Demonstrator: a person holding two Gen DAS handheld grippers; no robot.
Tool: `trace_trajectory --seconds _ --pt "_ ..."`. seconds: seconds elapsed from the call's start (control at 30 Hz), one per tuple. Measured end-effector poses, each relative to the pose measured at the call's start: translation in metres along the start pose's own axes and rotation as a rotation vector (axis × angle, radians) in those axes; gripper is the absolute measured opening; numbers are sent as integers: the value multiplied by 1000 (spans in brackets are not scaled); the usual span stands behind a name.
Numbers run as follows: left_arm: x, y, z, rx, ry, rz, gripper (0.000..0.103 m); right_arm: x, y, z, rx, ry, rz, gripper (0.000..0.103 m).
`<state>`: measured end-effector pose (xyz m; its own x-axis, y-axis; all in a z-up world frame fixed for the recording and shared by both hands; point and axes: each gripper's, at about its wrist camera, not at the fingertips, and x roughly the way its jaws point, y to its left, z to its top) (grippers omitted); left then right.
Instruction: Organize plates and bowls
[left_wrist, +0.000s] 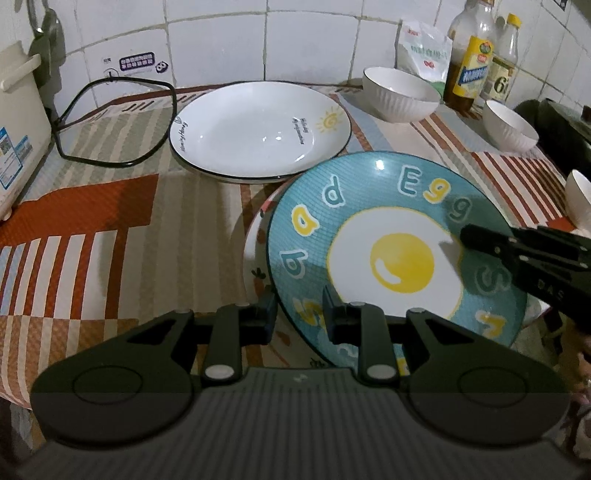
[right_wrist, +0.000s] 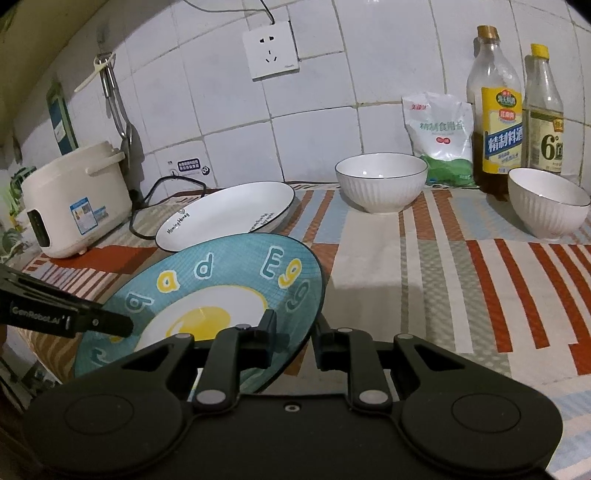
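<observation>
A teal "bad Egg" plate (left_wrist: 388, 251) printed with a fried egg is held tilted and lifted above the counter's near edge, gripped at opposite rims by both grippers. The left gripper (left_wrist: 299, 314) is seen clamped on the plate's near-left rim, one finger above and one below the edge; the right gripper (right_wrist: 293, 332) is likewise closed over the plate's rim on the right side, its fingers straddling the edge. Beneath the teal plate, a white plate with small cartoon prints (left_wrist: 255, 254) is partly exposed, lying on the striped counter cover (left_wrist: 110, 206). Just beyond, toward the middle of the counter, a white plate with a dark rim and a sun drawing (left_wrist: 258, 129) is found, resting on a second plate of the same kind whose edge alone shows. A black power cord (left_wrist: 110, 122) is looped on the cover to the left of it, leading to a cream rice cooker (right_wrist: 74, 199) at the back left corner. Toward the back edge, a ribbed white bowl (right_wrist: 380, 182) is placed upright; a second ribbed white bowl (right_wrist: 546, 206) stands to its right, near the right edge. Behind these, against the tiled wall (right_wrist: 295, 129), a salt bag (right_wrist: 439, 136), a cooking wine bottle (right_wrist: 495, 110) and a vinegar bottle (right_wrist: 543, 114) are ranged side by side. A wall socket (right_wrist: 269, 50) is mounted above.
</observation>
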<state>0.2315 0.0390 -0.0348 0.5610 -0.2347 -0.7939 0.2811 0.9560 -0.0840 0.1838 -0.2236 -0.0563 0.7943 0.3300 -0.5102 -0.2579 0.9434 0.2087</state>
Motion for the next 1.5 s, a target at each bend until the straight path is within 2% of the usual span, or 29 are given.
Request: trace_trajectory --seconds 0.23,0.43,0.7,0.93,1.17,1.37,1.5 --pt "-3 -7 10 81 97 14 27 7 -13 3 60 14 61 21" --pt "-9 -2 14 73 153 -26 26 9 -15 2 67 13 78 19" --pt "-14 -3 10 83 150 -12 26 8 -11 0 34 0 59 17" --pt "-12 -4 8 98 178 19 26 7 -15 -1 47 -12 81 17" --pt "-17 -9 3 138 159 29 27 8 -13 -2 39 -17 74 17" --pt "-13 -8 -2 145 96 68 24 9 0 -2 -47 -23 19 18" --pt "-18 -9 -9 163 48 69 26 -4 1 3 -52 -17 25 20"
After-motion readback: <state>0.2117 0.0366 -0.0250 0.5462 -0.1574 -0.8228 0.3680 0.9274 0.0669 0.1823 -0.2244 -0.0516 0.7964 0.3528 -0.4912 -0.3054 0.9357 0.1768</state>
